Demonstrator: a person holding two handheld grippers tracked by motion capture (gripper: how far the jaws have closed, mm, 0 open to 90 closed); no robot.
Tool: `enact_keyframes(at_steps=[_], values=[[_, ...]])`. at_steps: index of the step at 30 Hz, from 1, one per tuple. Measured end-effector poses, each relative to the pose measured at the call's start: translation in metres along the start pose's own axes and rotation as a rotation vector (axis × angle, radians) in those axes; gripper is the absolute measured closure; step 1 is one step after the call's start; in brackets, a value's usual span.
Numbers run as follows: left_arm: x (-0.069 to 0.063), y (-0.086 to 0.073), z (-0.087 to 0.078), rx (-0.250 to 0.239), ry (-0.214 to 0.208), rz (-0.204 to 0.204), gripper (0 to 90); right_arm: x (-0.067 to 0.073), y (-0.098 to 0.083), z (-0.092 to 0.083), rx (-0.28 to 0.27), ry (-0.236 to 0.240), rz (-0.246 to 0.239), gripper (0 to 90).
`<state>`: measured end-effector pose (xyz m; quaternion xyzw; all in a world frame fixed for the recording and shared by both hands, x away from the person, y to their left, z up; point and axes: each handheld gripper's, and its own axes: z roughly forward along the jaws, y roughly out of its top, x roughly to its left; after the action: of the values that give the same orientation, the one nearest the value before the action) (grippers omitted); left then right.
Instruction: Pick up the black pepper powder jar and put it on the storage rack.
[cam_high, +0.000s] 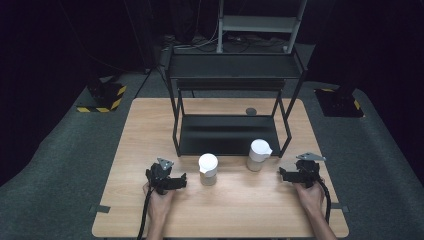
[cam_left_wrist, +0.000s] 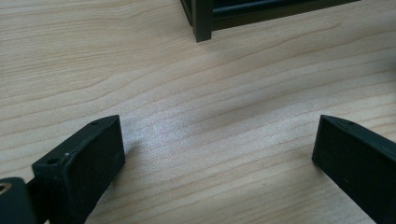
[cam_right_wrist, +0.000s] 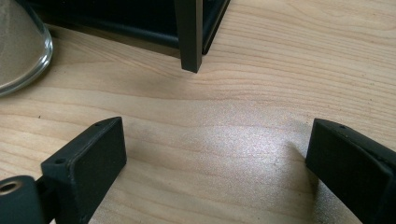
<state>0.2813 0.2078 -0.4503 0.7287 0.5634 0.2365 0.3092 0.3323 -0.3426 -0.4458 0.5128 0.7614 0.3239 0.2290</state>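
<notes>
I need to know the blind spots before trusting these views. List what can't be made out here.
- Left jar, high view: its white lid covers the contents.
- Right jar, right gripper view: cut off by the left and top edges.
- Small grey disc behind the black rack, high view: too small to identify.
- Rack, left gripper view: one leg in frame, the rest cut off by the top edge.

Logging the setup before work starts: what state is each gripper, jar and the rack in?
Left gripper: jaws open, nothing between them, low over the table.
Right gripper: jaws open, empty.
Left jar: upright, white lid on, beside the left gripper.
Right jar: upright, white lid on.
Black rack: standing, lower shelf bare.
</notes>
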Motion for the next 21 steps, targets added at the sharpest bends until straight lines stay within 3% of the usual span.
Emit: enact_keyframes(at_steps=[12, 21], values=[[-0.0002, 0.0001, 0.0000, 0.000, 0.001, -0.001, 2.4, 0.0005, -0.0002, -0.0002, -0.001, -0.002, 0.000, 4.6], [0.0023, 0.0058, -0.0041, 0.035, -0.026, 0.047, 0.4, 0.0005, -0.0001, -0.0002, -0.001, -0.001, 0.001, 4.6]])
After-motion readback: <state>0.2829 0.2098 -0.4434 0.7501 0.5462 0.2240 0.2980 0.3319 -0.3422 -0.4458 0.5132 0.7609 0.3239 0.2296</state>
